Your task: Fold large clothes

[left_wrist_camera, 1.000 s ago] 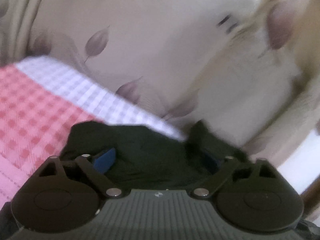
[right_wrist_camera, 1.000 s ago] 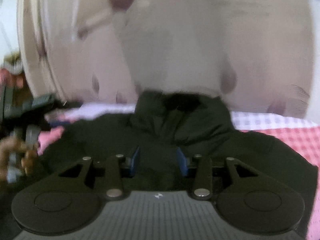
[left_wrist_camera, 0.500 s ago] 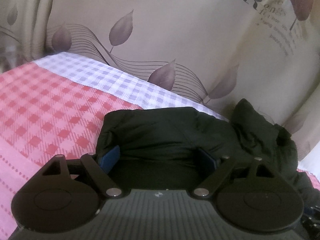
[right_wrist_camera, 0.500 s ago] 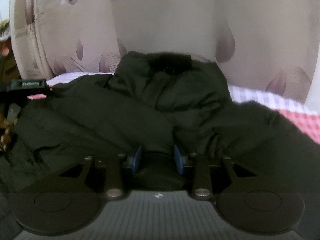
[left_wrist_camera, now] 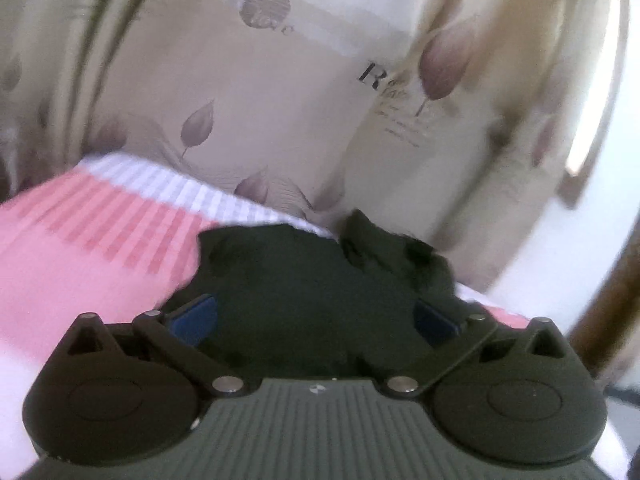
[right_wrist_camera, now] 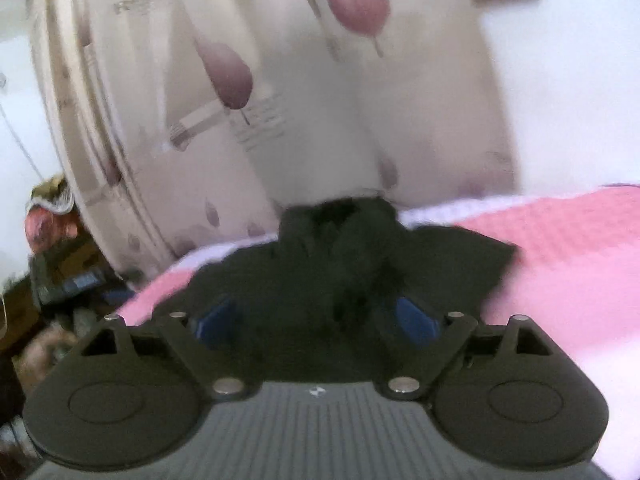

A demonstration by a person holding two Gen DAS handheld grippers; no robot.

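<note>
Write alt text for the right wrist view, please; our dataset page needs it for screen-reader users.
The right claw, blue pads spread open, hovers over a rumpled black garment lying on a pink checked bedspread. A beige curtain with purple leaf prints hangs behind, and the picture is motion-blurred.

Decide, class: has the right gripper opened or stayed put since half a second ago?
Yes. The right gripper has opened and backed off: its blue pads stand wide apart, and the black jacket looks smaller against the pink bedspread.
</note>
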